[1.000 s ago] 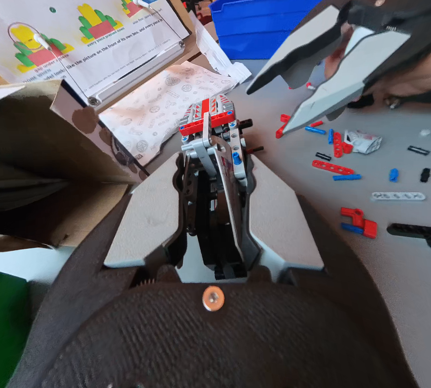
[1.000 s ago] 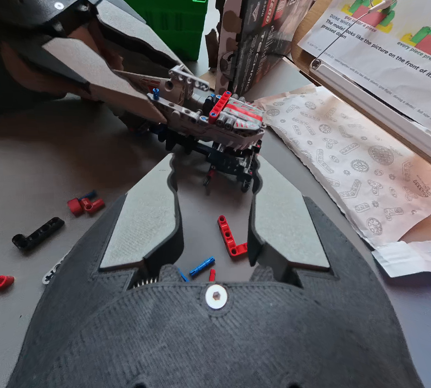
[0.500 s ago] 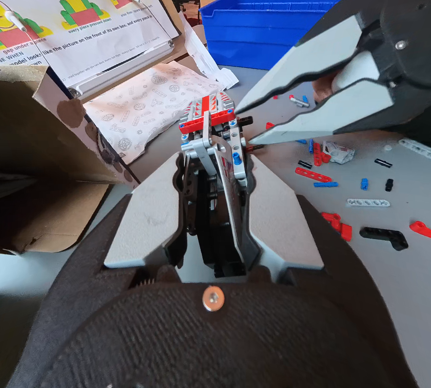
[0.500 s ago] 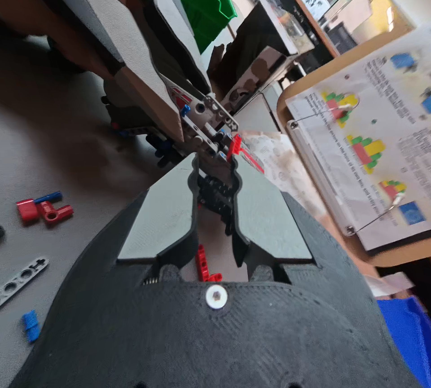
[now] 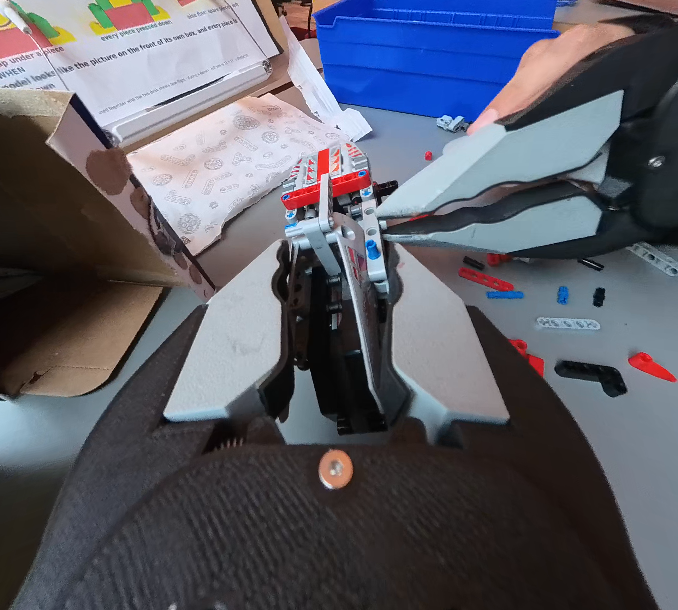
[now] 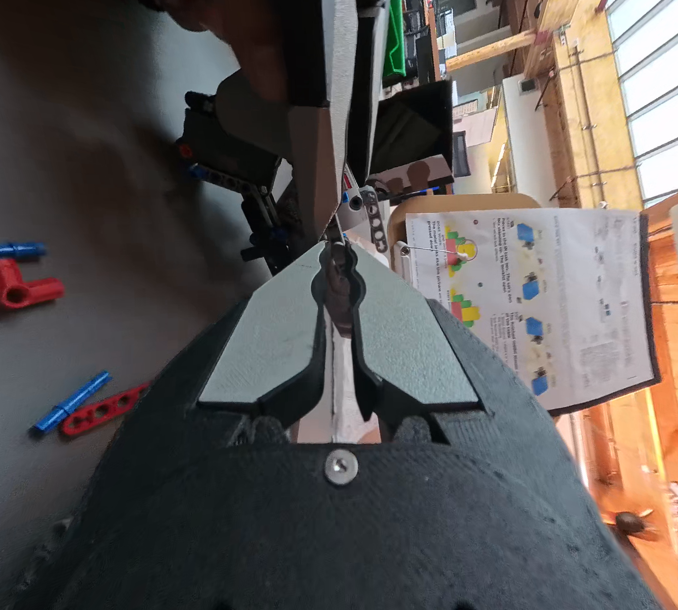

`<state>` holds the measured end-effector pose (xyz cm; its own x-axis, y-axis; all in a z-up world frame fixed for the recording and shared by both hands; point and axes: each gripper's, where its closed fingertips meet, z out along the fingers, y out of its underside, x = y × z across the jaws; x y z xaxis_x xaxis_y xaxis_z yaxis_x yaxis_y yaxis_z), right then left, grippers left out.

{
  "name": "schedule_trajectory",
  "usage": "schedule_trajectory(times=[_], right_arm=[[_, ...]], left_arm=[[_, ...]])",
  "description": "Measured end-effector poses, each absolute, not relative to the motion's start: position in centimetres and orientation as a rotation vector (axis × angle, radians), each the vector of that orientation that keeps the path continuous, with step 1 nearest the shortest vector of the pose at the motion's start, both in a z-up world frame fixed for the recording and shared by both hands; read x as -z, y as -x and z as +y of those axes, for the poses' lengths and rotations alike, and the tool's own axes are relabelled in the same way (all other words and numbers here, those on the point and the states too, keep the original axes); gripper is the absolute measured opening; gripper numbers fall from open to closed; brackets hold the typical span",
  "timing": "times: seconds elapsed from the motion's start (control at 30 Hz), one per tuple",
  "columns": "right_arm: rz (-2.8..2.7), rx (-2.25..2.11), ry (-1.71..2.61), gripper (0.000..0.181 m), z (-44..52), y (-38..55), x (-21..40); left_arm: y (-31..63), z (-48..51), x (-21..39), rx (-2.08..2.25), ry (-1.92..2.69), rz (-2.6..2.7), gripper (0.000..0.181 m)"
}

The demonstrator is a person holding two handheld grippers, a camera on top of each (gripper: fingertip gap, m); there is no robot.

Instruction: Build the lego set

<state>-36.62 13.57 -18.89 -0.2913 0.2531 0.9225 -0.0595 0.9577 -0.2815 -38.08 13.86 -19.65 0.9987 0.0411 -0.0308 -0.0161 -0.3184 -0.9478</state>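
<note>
My left gripper [image 5: 337, 251] is shut on the part-built lego model [image 5: 326, 185], a grey, red and black body held above the table with its nose pointing away. My right gripper [image 5: 381, 225] comes in from the right. Its tips are closed on a small pin sticking out of the model's right side beam. In the right wrist view the right gripper [image 6: 335, 247] is rolled on its side. Its fingers are nearly together at the model's edge [image 6: 227, 167], under the left gripper [image 6: 341, 203]. The pin itself is mostly hidden.
A blue bin [image 5: 433, 42] stands at the back right and an open cardboard box [image 5: 55, 225] at the left. An instruction sheet [image 5: 146, 24] on a stand and a patterned paper bag [image 5: 220, 170] lie behind the model. Loose pieces lie on the table [image 5: 550, 445], among them a red beam [image 5: 484, 278] and a black angled beam [image 5: 590, 374]. Only a small space, under 4 cm, lies between the two pairs of fingers.
My right gripper has come down from above the table to the model's right side, rolled sideways and closed its tips there. My left gripper still holds the model.
</note>
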Motion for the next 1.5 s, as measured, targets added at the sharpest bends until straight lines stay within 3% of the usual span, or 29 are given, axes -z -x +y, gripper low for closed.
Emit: schedule_trajectory(times=[0.53, 0.7, 1.2, 1.5], right_arm=[[-1.853, -0.38, 0.188, 0.002, 13.7, 35.9, 18.3], [-1.858, -0.453, 0.297, 0.003, 14.8, 36.4, 18.4], [-1.856, -0.593, 0.316, 0.003, 13.8, 35.8, 18.0], [-2.254, -0.746, 0.476, 0.008, 13.6, 33.6, 23.5]], left_arm=[[41.1, 12.9, 19.7, -0.274, 1.936, -0.128, 0.051], [40.8, 12.2, 17.9, 0.016, 1.79, -0.198, 0.051], [38.4, 13.5, 19.1, -0.023, 1.874, -0.042, 0.051], [38.6, 13.4, 19.5, -0.015, 1.884, -0.056, 0.051]])
